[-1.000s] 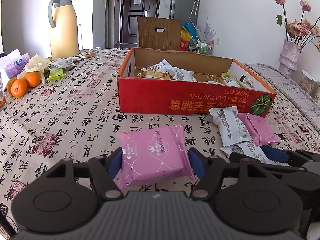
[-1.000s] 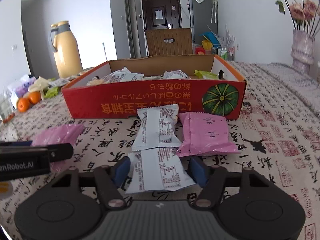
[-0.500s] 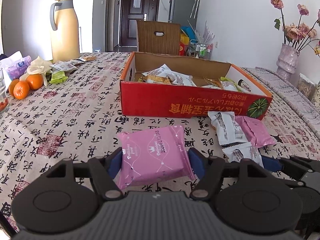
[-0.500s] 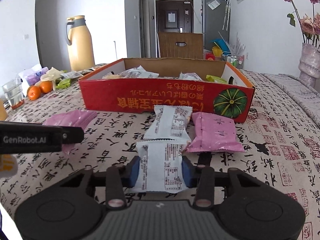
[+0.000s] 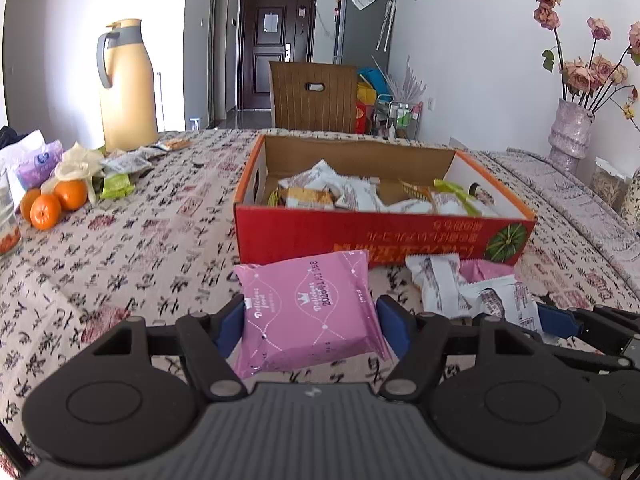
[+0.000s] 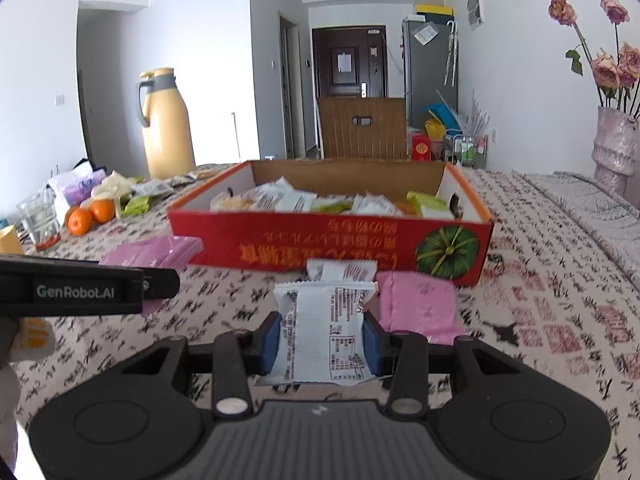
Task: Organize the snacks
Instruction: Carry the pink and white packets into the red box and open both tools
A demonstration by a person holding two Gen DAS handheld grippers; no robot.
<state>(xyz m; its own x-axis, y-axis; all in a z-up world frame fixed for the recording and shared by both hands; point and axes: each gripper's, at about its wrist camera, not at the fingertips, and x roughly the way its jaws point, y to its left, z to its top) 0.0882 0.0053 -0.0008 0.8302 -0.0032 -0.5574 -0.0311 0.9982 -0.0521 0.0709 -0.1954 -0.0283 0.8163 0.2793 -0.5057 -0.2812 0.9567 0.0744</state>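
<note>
A red cardboard box (image 5: pixel 360 236) (image 6: pixel 320 240) with several snack packets inside stands mid-table. My left gripper (image 5: pixel 312 324) is shut on a pink snack packet (image 5: pixel 304 312), held in front of the box's near wall. In the right wrist view that left gripper (image 6: pixel 80 292) enters from the left with the pink packet (image 6: pixel 156 254). My right gripper (image 6: pixel 323 338) is shut on a white snack packet (image 6: pixel 324 336), raised off the cloth. Beyond it, another white packet (image 6: pixel 342 270) and a pink packet (image 6: pixel 416 304) lie against the box.
A yellow thermos (image 5: pixel 126 88), oranges (image 5: pixel 54 204), a glass (image 6: pixel 40 220) and loose wrappers crowd the table's left side. A vase of flowers (image 5: pixel 570 132) stands far right. A brown chair (image 5: pixel 312 96) sits behind the table. Patterned cloth covers the table.
My right gripper's pads closed onto the white packet and lifted it a little off the cloth. The left gripper kept its hold on the pink packet.
</note>
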